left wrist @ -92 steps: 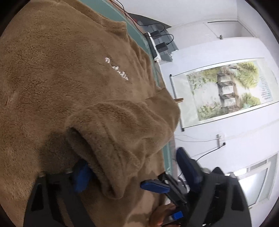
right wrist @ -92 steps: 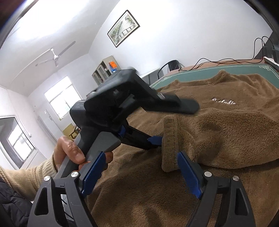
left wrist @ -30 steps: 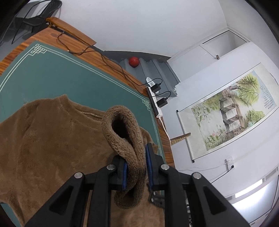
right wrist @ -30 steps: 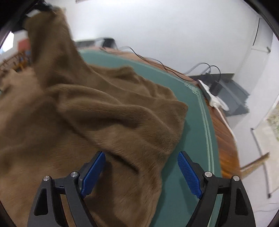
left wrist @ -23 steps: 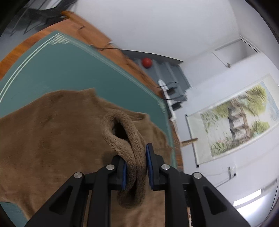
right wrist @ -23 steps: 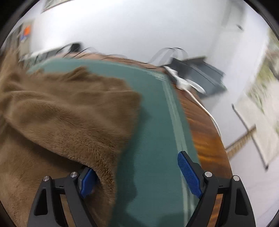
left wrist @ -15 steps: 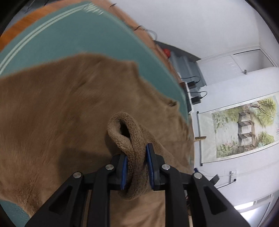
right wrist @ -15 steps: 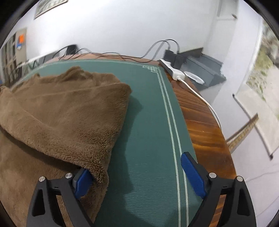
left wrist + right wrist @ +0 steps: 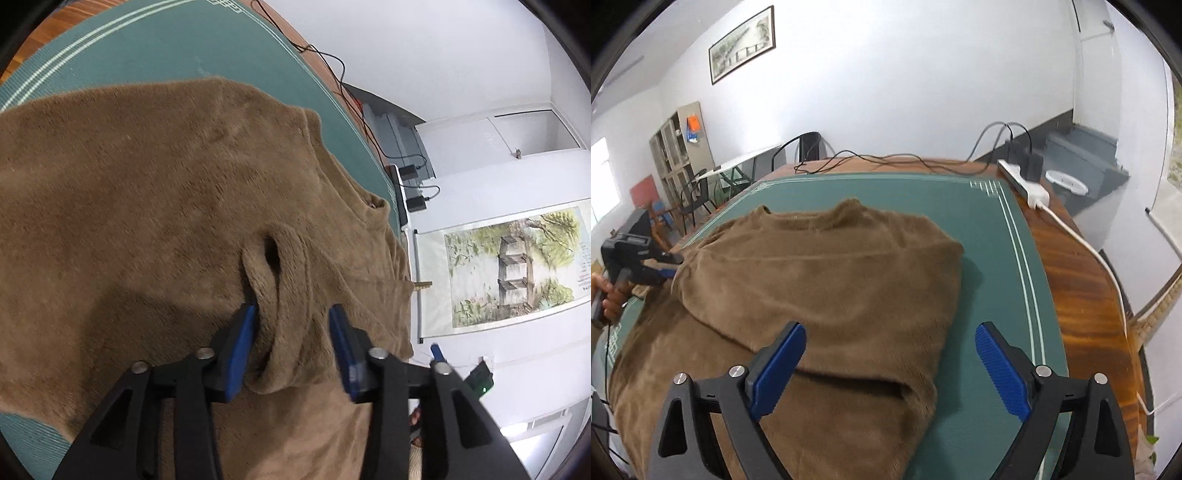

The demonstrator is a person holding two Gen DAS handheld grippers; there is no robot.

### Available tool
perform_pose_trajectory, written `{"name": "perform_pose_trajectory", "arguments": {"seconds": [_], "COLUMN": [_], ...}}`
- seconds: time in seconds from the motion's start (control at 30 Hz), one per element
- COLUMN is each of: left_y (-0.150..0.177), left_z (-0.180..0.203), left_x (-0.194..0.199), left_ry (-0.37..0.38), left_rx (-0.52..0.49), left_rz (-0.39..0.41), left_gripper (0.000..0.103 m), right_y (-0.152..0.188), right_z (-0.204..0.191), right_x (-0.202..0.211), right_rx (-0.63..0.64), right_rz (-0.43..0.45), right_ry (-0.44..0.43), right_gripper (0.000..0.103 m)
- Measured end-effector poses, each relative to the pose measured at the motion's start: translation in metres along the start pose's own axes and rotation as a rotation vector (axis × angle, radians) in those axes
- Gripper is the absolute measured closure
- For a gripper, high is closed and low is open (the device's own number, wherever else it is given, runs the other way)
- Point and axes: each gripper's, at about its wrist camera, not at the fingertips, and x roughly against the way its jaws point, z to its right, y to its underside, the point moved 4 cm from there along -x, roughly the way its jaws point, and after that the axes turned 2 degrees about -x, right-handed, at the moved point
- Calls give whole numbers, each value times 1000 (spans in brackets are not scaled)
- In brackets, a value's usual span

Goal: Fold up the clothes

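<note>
My left tongs (image 9: 291,343) are opening, releasing the brown fleece sleeve cuff (image 9: 280,295) between them; my right tongs (image 9: 890,369) are opening too, empty, above the folded brown fleece sweater (image 9: 827,280).

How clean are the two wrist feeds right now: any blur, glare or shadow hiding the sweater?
Left wrist view: heavy fisheye bending, sharp at the sleeve cuff between the opening left gripper, soft shadow on the brown sweater left of it. Right wrist view: slight motion blur, even light, glare only on the white wall; right gripper jaws opening, clear of the fabric.
</note>
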Motion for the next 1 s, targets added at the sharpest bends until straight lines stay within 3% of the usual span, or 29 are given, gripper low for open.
{"name": "perform_pose_trajectory", "arguments": {"seconds": [0.07, 0.33, 0.4, 0.43, 0.53, 0.67, 0.77, 0.83, 0.93, 1.0], "left_y": [4, 14, 16, 17, 23, 32, 33, 33, 31, 29], "left_z": [2, 10, 15, 18, 26, 23, 0, -16, -21, -19], "left_x": [-4, -20, -21, -19, -8, 12, 17, 17, 24, 25], "left_ry": [15, 8, 9, 10, -5, -100, -197, -209, -165, -137], "left_rx": [-2, -36, -53, -64, -116, -194, -179, -144, -114, -100], "left_rz": [-10, -16, -26, -27, -19, -15, -24, -33, -5, 0], "left_gripper": [33, 33, 49, 67, 75, 77, 78, 79, 79, 71], "right_y": [-3, 7, 9, 10, 12, 25, 36, 36, 35, 33], "right_z": [-7, -17, -15, -13, -6, 3, 7, 10, 10, 7], "right_x": [-14, -53, -57, -58, -62, -67, -69, -69, -70, -68], "right_rx": [24, 37, 42, 43, 42, 48, 52, 46, 51, 71], "right_rz": [-15, -91, -98, -100, -109, -153, -182, -191, -198, -196], "right_ry": [40, 73, 93, 103, 137, 151, 140, 141, 144, 157], "right_gripper": [7, 7, 7, 6, 6, 6, 4, 1, 1, 1]}}
